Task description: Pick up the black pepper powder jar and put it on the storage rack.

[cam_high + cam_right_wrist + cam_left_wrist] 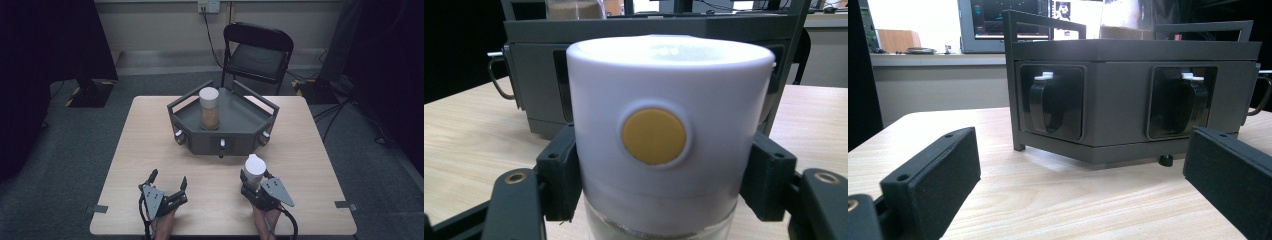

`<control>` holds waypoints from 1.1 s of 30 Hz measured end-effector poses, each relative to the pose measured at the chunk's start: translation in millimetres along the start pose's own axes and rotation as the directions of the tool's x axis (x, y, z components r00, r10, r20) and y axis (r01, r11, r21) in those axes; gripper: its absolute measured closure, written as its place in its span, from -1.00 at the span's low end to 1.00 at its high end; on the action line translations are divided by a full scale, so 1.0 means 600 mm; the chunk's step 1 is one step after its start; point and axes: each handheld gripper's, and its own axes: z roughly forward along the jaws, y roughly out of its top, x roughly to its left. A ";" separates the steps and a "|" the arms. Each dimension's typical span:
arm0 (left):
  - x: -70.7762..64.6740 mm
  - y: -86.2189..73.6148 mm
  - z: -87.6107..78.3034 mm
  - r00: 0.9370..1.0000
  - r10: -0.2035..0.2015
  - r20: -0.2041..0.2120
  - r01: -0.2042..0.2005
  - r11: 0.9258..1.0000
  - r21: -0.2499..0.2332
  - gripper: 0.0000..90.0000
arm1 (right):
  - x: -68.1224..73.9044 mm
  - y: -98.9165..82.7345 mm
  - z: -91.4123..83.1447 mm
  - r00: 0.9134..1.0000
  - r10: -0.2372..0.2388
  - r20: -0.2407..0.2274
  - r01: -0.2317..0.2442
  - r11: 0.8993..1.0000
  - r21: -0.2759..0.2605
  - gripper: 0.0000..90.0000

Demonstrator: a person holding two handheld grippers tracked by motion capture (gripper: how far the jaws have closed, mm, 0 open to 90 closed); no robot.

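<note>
My right gripper (254, 186) is shut on a clear jar with a white lid (254, 169) at the table's front right; its jaws clamp the jar just below the lid. Up close that white lid (669, 130) carries a round yellow button (654, 136). A second white-lidded jar (209, 108) holding brownish powder stands upright on the dark grey angular tray stand (240, 127) in the middle of the table. My left gripper (168, 179) rests at the front left, open and empty, facing the stand's recessed front panels (1052, 102).
A black folding chair (257, 55) stands behind the light wooden table (150, 145). Small knobs (222, 145) stick out from the stand's front faces. Cables lie on the grey floor at the right, and dark equipment stands at the back left.
</note>
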 end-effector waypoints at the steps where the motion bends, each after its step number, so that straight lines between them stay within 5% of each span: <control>1: 0.000 0.000 0.000 1.000 0.000 0.000 0.000 1.000 0.000 -0.98 | -0.001 0.002 0.000 1.000 -0.001 -0.003 0.001 1.000 -0.001 -0.33; 33: 0.000 0.000 0.000 1.000 0.000 0.000 0.000 1.000 0.000 -0.97 | -0.025 0.093 0.017 0.997 -0.048 -0.057 0.045 0.998 -0.049 -0.33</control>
